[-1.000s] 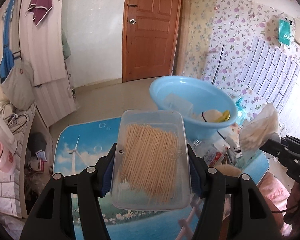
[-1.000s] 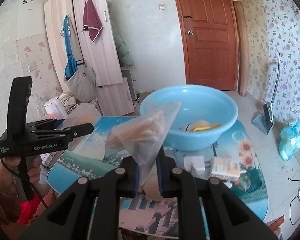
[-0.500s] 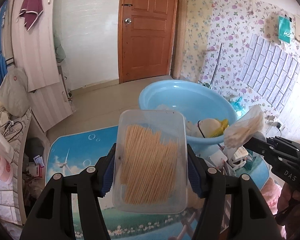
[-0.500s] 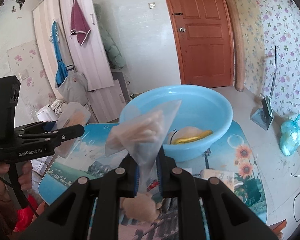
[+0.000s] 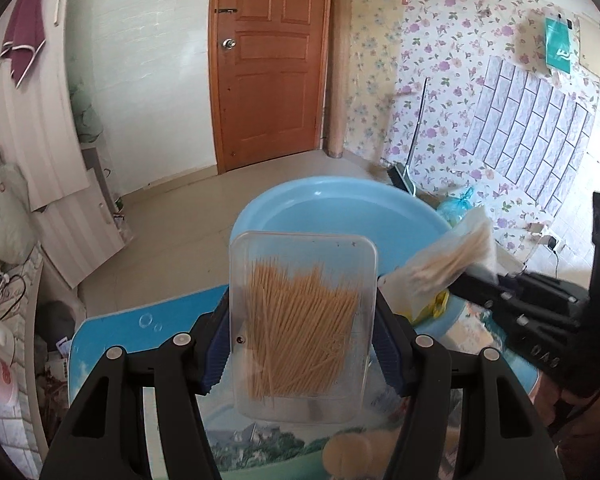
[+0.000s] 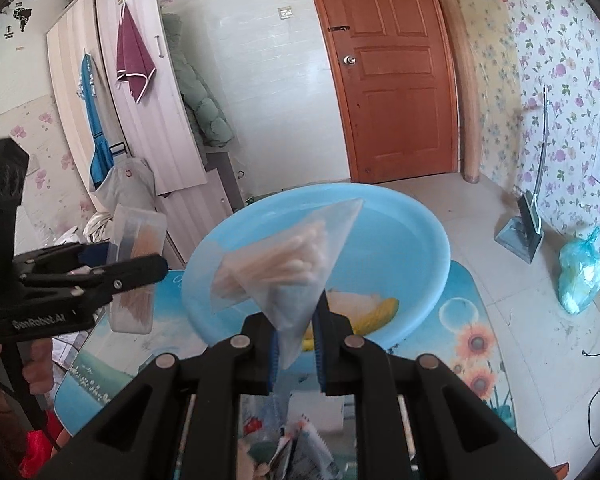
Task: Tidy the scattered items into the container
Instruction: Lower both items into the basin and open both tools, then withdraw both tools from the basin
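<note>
Gripping a clear, rounded-corner plastic box of toothpicks (image 5: 302,328) across its sides, the left gripper (image 5: 302,350) had carried its load closer to the pale blue basin (image 5: 340,216) than it was a second before; the box's far edge now overlapped the basin's near rim in the left wrist view. The blue ribbed pads (image 5: 216,354) stayed clamped on the box's smooth walls, and the thin wooden sticks inside lay in a loose, fanned heap.

The right gripper (image 6: 296,344) was likewise clenched, pinching the lower corner of a soft, translucent plastic bag of cotton swabs (image 6: 284,260). The bag stood up in a limp, creased triangle, and it too had advanced, now held in front of the basin's bowl with the rim showing behind it.

Both items were therefore off the table and on their way in, so the step in hand looked to be the drop into the container, with neither item let go yet.

The basin was a wide, glossy, round tub, and a pale object and a yellow one (image 6: 376,310) already lay inside. It stood on a low table (image 6: 472,344) with a slick printed top of sunflowers, bubbles and landscape. More small packets (image 6: 300,440), too blurred to name, remained on the table below the right gripper, so tidying appeared unfinished.
</note>
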Tool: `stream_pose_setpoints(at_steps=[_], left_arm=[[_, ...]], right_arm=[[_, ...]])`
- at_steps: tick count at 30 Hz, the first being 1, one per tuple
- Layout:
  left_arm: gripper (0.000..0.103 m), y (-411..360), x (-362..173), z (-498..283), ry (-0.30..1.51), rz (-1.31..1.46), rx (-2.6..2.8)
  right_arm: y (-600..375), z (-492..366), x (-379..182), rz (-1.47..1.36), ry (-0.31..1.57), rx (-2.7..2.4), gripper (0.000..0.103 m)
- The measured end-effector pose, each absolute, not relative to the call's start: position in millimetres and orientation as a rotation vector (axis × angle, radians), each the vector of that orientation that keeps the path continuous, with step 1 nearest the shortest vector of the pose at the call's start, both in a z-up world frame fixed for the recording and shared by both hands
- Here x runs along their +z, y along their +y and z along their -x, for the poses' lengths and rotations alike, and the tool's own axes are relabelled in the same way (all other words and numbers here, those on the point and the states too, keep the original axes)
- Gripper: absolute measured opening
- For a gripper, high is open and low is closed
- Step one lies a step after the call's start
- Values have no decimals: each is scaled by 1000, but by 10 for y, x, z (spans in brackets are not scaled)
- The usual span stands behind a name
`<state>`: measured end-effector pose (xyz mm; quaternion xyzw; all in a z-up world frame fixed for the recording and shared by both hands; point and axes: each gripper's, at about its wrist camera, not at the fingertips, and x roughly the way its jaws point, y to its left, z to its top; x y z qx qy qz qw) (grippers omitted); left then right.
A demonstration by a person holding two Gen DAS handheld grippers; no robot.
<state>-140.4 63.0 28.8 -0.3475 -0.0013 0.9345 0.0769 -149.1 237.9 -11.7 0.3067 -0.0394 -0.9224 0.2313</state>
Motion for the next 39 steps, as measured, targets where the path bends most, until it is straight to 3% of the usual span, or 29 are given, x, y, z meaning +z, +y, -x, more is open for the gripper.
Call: stream_pose_setpoints(at_steps=[15, 18, 20, 27, 39], left_arm=[[62, 1137, 199, 1875, 83, 1004, 2693], [75, 1165, 209, 1823, 90, 999, 2672], [76, 1168, 191, 1764, 89, 997, 2662], [76, 1042, 186, 1544, 39, 1015, 2661], [96, 660, 95, 980, 16, 1041, 2711]], right_arm=[[2512, 1676, -294, -918, -143, -2596, 15], [2539, 1657, -284, -923, -156, -2611, 29], [2544, 1637, -265, -915, -165, -2610, 34], [2499, 1474, -212, -927, -133, -2627, 36], [2317, 1133, -266, -1035, -42, -2642, 36]])
